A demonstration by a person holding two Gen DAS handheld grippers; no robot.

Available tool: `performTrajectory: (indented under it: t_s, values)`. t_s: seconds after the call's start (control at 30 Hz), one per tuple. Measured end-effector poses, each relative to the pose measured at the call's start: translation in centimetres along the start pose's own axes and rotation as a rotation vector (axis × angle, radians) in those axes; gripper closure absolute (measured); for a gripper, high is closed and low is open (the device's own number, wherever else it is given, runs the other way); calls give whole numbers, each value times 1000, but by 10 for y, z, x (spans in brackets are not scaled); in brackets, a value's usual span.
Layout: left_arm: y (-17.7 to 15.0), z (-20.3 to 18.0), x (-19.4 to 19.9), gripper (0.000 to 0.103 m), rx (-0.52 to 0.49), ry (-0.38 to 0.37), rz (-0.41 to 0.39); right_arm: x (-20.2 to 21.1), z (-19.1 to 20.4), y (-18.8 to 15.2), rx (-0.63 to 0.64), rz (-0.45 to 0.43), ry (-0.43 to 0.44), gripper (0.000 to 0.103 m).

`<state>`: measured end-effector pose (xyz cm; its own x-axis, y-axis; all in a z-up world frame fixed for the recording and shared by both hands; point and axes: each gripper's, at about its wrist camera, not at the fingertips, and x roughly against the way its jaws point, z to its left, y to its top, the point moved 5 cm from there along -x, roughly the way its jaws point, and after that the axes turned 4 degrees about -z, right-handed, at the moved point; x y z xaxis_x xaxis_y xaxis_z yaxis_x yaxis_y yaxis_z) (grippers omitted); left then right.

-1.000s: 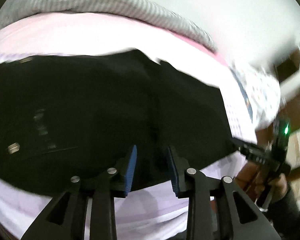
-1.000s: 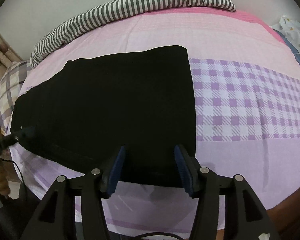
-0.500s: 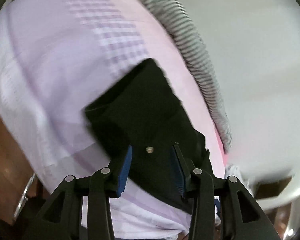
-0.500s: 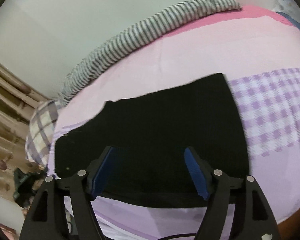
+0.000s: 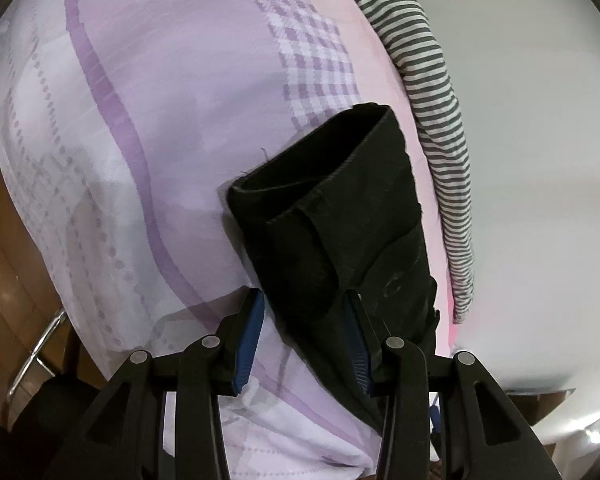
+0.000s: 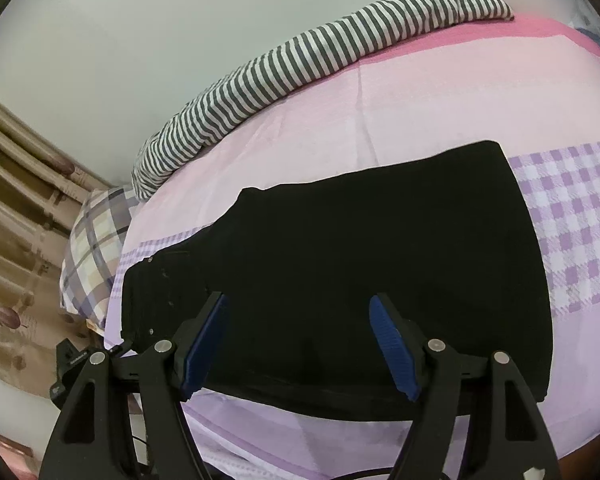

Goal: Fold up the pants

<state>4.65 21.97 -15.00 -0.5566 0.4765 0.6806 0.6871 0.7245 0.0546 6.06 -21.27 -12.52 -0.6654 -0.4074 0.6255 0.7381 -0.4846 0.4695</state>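
Black pants lie folded lengthwise on a pink and purple bed sheet. In the left wrist view the pants run away from me, with the layered end nearest. My left gripper hovers over that near end, jaws partly apart. Black cloth fills the gap below them, and the pads do not visibly press on it. My right gripper stands wide open over the long near edge of the pants, nothing pinched between its blue pads.
A grey and white striped blanket lies bunched along the wall side of the bed. A plaid pillow and a patterned curtain are at the left. Brown wood and a metal handle sit below the bed's edge.
My left gripper swung round and rolled from above the pants' flat face to their end. My right gripper's jaws widened and it lifted a little, so more wall shows.
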Motion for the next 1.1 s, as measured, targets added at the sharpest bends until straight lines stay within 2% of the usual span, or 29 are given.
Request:
performTrajectory:
  t_s: [0.2,0.27,0.3,0.33,0.4,0.5,0.6,0.73,0.8,0.87,1.0,1.1]
  values:
    - [2,3,-6,61,15,-21,-1,-4,1,-2,-1,8,-3,32]
    - [5,0,-9,53,22,-40,-5,-6,2,-2,0,11,-4,32]
    - [6,-1,-9,45,31,-59,-5,-8,3,-3,0,14,-1,32]
    - [7,-3,-10,41,39,-79,-7,-9,4,-3,2,15,1,32]
    - [9,-6,-11,38,44,-87,-15,-13,5,-5,2,25,0,32]
    - [9,-10,-12,39,30,-81,-48,-17,9,-9,2,37,9,32]
    - [7,-7,-13,73,-8,1,-69,-18,13,-12,17,39,12,32]
    - [7,-17,-10,83,-44,32,-86,-15,13,-11,7,29,14,32]
    - [4,-41,-4,84,-155,85,-124,-11,11,-9,-1,15,17,32]
    - [-4,-80,3,85,-318,97,-162,-9,10,-6,-8,7,19,32]
    - [-32,-159,6,85,-596,45,-184,0,6,1,-17,-7,26,32]
    - [-74,-214,-5,85,-798,-34,-140,9,-3,6,-38,-30,25,32]
